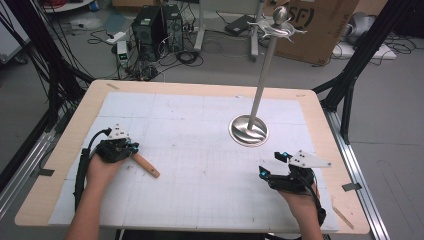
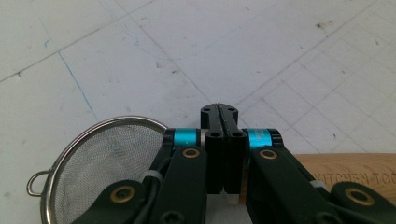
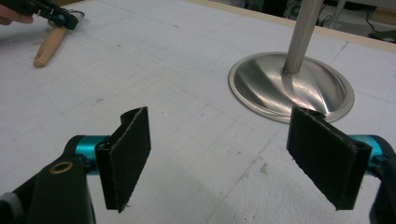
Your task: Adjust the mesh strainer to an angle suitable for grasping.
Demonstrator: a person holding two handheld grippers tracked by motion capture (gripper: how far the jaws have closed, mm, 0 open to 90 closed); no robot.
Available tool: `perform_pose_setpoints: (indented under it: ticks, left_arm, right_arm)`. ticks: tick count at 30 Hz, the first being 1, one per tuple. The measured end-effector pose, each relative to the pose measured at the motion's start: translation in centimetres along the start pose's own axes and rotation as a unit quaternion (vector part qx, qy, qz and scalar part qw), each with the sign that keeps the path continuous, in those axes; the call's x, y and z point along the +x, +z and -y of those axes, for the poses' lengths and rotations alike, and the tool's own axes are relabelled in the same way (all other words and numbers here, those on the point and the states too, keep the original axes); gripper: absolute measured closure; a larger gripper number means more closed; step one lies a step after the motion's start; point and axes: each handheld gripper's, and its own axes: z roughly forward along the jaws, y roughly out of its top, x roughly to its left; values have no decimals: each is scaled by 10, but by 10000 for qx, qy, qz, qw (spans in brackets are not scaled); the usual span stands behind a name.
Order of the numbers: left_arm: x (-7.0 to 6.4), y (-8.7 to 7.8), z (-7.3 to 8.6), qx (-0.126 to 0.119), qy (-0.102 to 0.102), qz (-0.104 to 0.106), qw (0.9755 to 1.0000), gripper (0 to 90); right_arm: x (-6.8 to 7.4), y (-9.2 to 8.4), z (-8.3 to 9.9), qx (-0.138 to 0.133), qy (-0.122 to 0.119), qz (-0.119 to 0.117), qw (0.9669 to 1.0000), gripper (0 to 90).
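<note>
While clamped on the wooden-handled strainer (image 2: 100,161) at the surface's (image 1: 210,95) nine o'clock, left hand-held gripper (image 2: 219,109) pressed shut, right hand-held gripper (image 3: 229,154) wide open, empty, at four o'clock, steel stand (image 1: 248,130) at two o'clock.

The pale wooden handle (image 2: 348,175) of the round wire-mesh metal strainer (image 2: 100,161) carries burnt-in capital letters that read "KITCHEN TOO", with the rest cut off at the edge of the left gripper view. In the high view, the brown cardboard box (image 1: 320,27) on the floor beyond the worktop bears large black letters that look like "SF" followed by a closing bracket.
</note>
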Motion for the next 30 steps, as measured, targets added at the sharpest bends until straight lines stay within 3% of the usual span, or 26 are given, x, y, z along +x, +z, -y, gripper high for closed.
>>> perform_pose_setpoints:
  ticks: [21, 27, 30]
  left_arm:
    - [-23, -22, 28, -342, 30, 208, 9992, 895]
    - [-27, -27, 30, -364, 157, 224, 9990, 895]
    - [-29, -34, 30, -581, 222, 347, 9975, 884]
  right_arm:
    - [1, 2, 1, 58, 14, -22, 10000, 208]
    - [1, 1, 1, 57, 9, -24, 10000, 208]
    - [0, 1, 1, 63, 24, -23, 10000, 208]
